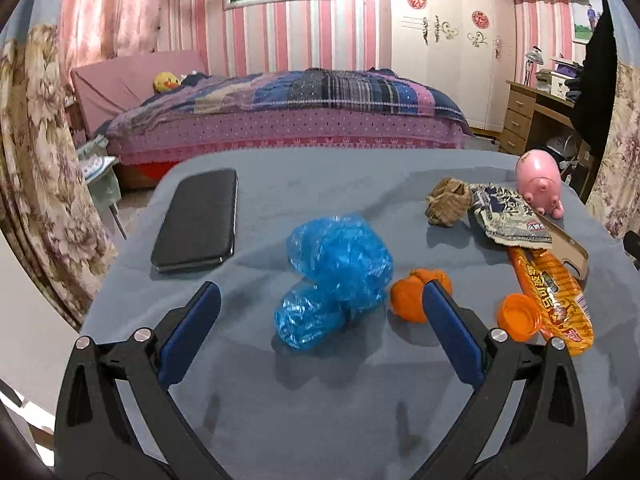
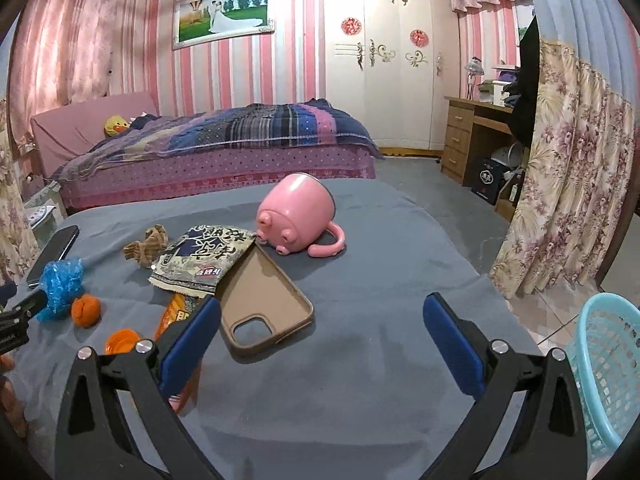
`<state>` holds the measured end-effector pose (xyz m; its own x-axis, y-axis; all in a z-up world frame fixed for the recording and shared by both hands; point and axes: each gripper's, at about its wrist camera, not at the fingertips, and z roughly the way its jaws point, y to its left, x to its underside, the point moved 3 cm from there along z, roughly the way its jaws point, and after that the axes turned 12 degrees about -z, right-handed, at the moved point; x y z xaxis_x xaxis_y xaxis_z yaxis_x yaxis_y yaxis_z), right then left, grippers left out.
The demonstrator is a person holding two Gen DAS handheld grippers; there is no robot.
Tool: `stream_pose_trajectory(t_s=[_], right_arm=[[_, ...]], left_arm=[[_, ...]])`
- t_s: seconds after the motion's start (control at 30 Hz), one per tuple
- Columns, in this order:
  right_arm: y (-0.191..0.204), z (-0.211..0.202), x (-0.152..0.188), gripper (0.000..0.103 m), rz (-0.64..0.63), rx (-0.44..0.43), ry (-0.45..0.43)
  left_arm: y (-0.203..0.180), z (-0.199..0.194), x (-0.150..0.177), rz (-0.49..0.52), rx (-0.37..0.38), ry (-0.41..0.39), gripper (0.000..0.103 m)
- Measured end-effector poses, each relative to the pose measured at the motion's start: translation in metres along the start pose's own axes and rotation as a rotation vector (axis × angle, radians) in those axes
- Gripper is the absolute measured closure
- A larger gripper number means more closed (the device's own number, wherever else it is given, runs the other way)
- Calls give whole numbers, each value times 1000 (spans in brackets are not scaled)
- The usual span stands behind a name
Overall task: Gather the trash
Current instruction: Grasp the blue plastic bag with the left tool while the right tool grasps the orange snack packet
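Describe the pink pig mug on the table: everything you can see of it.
The pink pig mug lies tipped on its side on the grey cloth-covered table, far from both grippers. It looks glossy, like glazed ceramic or plastic. Its base, facing the camera, carries a snout and stubby feet; a curled tail-like handle rests on the cloth. Its mouth points away, inside hidden. Its snout end meets the far end of the brown phone case.
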<state>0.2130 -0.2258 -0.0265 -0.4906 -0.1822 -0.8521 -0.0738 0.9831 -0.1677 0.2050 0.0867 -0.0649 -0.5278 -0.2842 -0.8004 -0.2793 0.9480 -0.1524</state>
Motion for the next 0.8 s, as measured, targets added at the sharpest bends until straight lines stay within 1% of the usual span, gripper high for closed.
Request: stream_pose_trajectory(t_s=[0.1, 0.23, 0.3, 0.4, 0.47, 0.6, 0.7, 0.8], right_arm=[[3, -2, 2, 4, 2, 8, -11], [6, -3, 3, 4, -14, 48, -19], [6, -3, 3, 4, -4, 40, -24], [7, 0, 5, 4, 4, 29, -11], [10, 4, 7, 4, -10, 31, 15], [14, 9, 11, 4, -21, -15, 65], [16, 9, 12, 4, -16, -31, 67], [17, 6, 11, 4, -2, -69, 50]], left_arm=[[1, -1, 0, -13, -3, -5, 5], [-2, 3, 1, 0, 8, 12, 6], [-4, 5, 2, 7, 16, 22, 6], [-4, 5, 4, 7, 10, 21, 6], [-4, 6, 3, 9, 16, 27, 6], [-7, 16, 2, 13, 28, 66, 6], [-9, 24, -1, 10, 43, 93, 6], [-11, 31, -4, 10, 44, 106, 6]])
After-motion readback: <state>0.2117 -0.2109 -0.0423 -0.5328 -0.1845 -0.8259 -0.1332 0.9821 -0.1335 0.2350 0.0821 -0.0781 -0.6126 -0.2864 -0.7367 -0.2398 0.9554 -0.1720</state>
